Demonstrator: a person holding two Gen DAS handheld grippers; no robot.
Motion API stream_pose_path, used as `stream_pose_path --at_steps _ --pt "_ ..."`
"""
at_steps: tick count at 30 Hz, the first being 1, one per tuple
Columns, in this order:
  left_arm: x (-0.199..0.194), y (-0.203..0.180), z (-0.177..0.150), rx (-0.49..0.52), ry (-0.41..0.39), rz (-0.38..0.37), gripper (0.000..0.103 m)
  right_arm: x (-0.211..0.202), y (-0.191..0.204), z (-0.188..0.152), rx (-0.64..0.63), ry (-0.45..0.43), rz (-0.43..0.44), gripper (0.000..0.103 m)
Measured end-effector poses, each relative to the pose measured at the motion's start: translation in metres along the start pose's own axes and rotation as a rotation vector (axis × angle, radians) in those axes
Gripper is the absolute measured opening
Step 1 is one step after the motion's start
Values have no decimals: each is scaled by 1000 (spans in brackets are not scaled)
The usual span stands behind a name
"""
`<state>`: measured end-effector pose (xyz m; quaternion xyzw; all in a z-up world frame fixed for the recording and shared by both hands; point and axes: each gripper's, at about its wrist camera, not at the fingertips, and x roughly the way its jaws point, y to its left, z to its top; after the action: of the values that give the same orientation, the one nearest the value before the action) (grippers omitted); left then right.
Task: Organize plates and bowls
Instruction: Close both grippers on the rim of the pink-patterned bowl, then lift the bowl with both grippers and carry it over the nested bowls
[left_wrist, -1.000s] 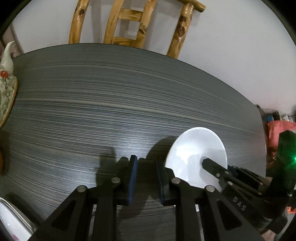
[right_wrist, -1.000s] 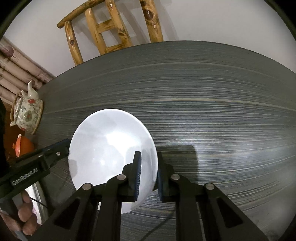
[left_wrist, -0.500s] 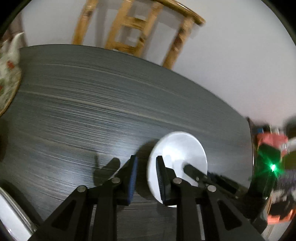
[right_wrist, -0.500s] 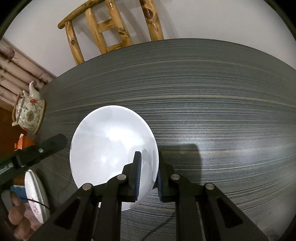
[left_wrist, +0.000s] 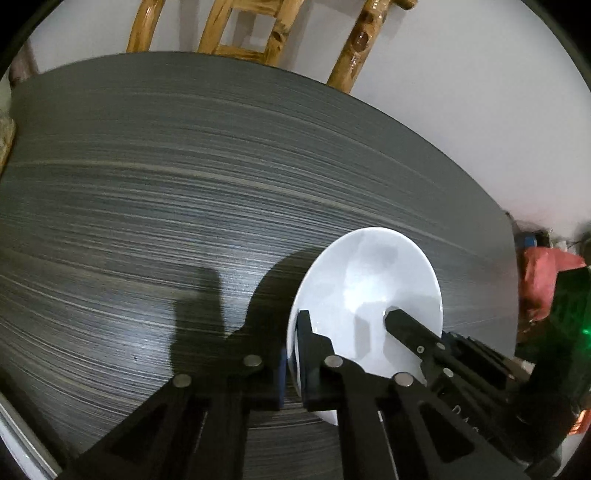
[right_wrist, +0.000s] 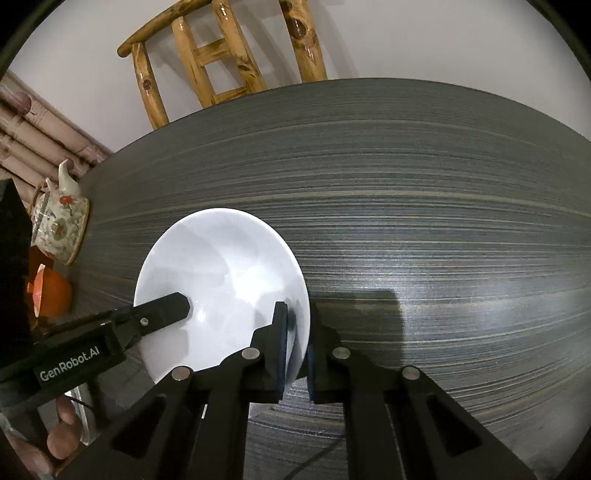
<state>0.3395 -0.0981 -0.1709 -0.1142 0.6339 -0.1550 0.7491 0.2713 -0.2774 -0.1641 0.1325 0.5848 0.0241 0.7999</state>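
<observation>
Left tongs (left_wrist: 291, 354) and right tongs (right_wrist: 297, 343) both clamp the 1 white bowl (right_wrist: 221, 291)'s rim; we've stacked nothing yet on bench (right_wrist: 406, 221).

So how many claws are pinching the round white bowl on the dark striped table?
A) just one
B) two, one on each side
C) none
B: the left claw and the right claw each clamp an opposite edge of the round white bowl on the dark striped table.
</observation>
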Motion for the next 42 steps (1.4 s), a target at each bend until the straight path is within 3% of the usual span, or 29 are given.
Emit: stream_pose_path --at_steps 16,42 --pt "-36 12 -27 2 -10 -9 4 -24 25 -26 -15 -11 -5 9" --pt "-135 24 -130 7 -81 -11 4 -112 84 -108 -90 -55 -1 9"
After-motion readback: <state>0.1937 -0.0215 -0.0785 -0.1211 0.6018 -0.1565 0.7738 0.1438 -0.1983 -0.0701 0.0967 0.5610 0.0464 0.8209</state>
